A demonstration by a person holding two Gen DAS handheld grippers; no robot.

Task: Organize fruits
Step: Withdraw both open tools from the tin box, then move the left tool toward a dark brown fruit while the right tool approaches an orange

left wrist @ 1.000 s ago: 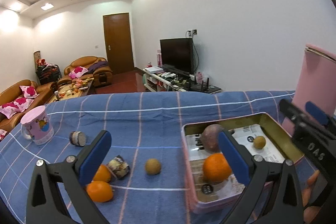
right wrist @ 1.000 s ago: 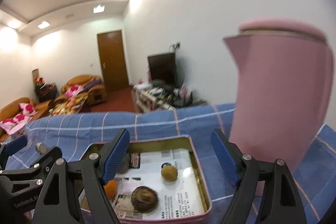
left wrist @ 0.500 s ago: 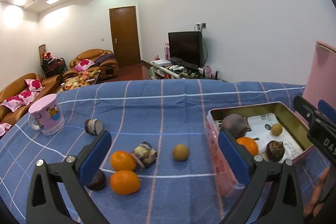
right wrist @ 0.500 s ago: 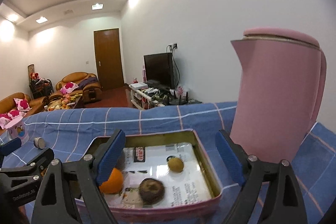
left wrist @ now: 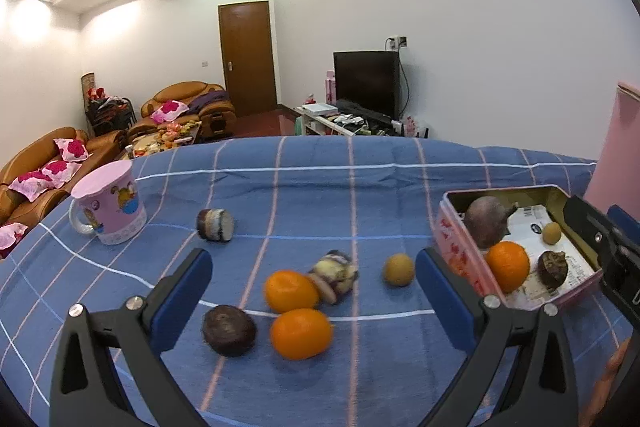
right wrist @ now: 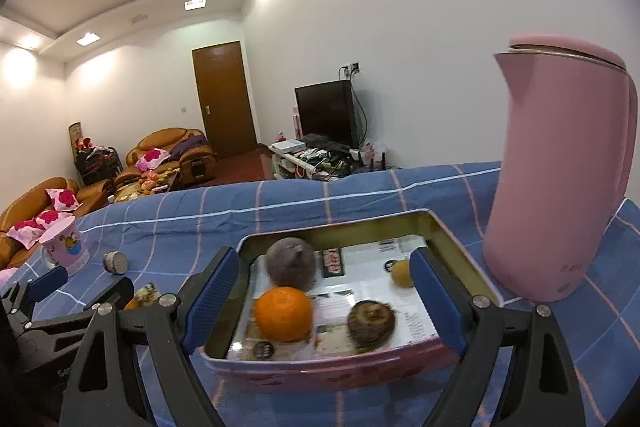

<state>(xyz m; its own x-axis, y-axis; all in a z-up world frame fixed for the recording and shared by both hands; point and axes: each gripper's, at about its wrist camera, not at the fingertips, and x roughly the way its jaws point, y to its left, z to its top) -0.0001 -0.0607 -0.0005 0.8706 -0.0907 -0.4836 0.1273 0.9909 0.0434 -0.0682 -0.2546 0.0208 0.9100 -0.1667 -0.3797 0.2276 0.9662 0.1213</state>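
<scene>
The left gripper holds its fingers spread and empty above two loose oranges and a dark round fruit on the blue checked table. The right gripper, fingers also spread and empty, straddles the pink tin, which holds an orange, two brown fruits and a small yellow fruit. A pink jug stands just beside the tin.

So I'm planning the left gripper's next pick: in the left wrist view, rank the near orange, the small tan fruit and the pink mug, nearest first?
1. Near orange, between the left gripper fingers, low.
2. Small tan fruit, right of centre.
3. Pink mug, far left.
</scene>
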